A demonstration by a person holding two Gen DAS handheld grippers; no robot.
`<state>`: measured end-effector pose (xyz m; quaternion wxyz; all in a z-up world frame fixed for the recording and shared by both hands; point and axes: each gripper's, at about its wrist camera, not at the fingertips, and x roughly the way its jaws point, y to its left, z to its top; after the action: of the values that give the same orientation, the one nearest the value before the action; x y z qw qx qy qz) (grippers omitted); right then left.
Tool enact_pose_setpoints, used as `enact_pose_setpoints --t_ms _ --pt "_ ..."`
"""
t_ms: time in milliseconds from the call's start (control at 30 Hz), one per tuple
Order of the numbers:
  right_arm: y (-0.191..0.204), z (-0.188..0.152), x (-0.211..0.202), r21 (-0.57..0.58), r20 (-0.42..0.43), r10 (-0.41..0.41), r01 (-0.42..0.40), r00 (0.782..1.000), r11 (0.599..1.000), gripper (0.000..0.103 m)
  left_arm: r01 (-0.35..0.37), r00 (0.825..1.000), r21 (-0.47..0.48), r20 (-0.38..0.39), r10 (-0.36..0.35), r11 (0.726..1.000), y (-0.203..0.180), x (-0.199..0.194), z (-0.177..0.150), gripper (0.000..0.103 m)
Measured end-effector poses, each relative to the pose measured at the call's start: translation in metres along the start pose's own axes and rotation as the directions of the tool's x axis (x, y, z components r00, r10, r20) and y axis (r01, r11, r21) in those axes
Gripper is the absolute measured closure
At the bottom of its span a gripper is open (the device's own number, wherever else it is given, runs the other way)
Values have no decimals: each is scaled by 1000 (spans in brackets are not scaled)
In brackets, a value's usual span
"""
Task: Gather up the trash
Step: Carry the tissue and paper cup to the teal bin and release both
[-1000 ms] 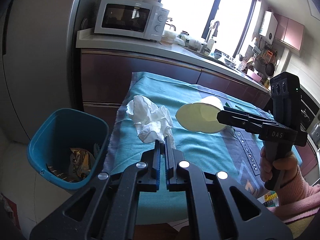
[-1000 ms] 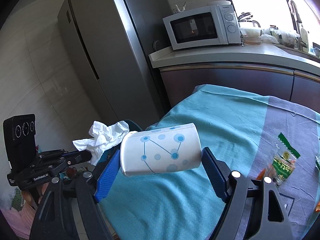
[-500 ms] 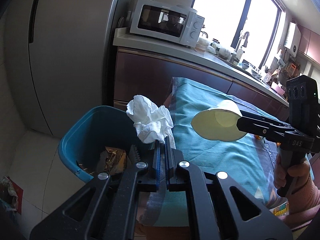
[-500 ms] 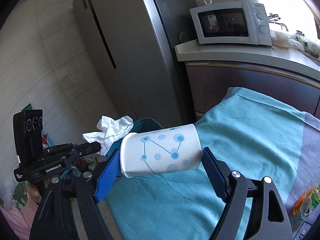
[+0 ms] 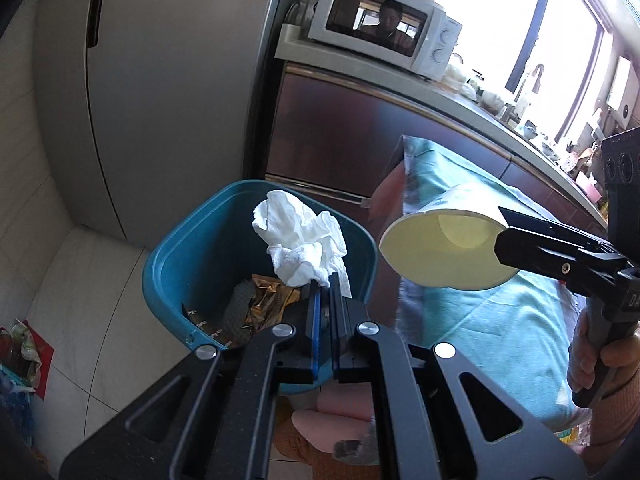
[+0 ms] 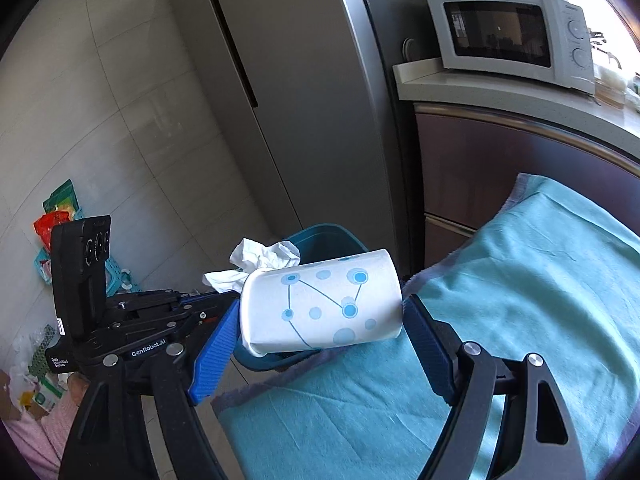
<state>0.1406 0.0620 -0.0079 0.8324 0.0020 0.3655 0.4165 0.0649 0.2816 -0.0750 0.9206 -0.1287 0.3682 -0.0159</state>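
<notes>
My left gripper (image 5: pixel 325 282) is shut on a crumpled white tissue (image 5: pixel 300 248) and holds it right over the teal trash bin (image 5: pixel 180 256), which holds foil wrappers. My right gripper (image 6: pixel 320 312) is shut on a white paper cup with blue dots (image 6: pixel 324 300), held sideways over the table's left edge near the bin (image 6: pixel 320 236). The cup's open mouth (image 5: pixel 440 256) faces the left wrist camera. The tissue also shows in the right wrist view (image 6: pixel 260 258), just behind the cup.
The table carries a teal cloth (image 6: pixel 520 300). A grey fridge (image 5: pixel 160 80) stands behind the bin. A counter with a white microwave (image 6: pixel 508 36) runs along the back. Bags and clutter (image 6: pixel 56 208) lie on the floor at the left.
Both grippers have moved left, off the table and toward the bin. The tissue is now over the bin; the cup has come to the table's left edge.
</notes>
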Motion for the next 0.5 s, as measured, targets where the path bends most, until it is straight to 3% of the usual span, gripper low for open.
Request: enact_pose_setpoints --t_ms 500 --pt "12 12 70 14 -136 16 -15 991 1000 24 -76 995 -46 -63 73 996 31 46 0 99"
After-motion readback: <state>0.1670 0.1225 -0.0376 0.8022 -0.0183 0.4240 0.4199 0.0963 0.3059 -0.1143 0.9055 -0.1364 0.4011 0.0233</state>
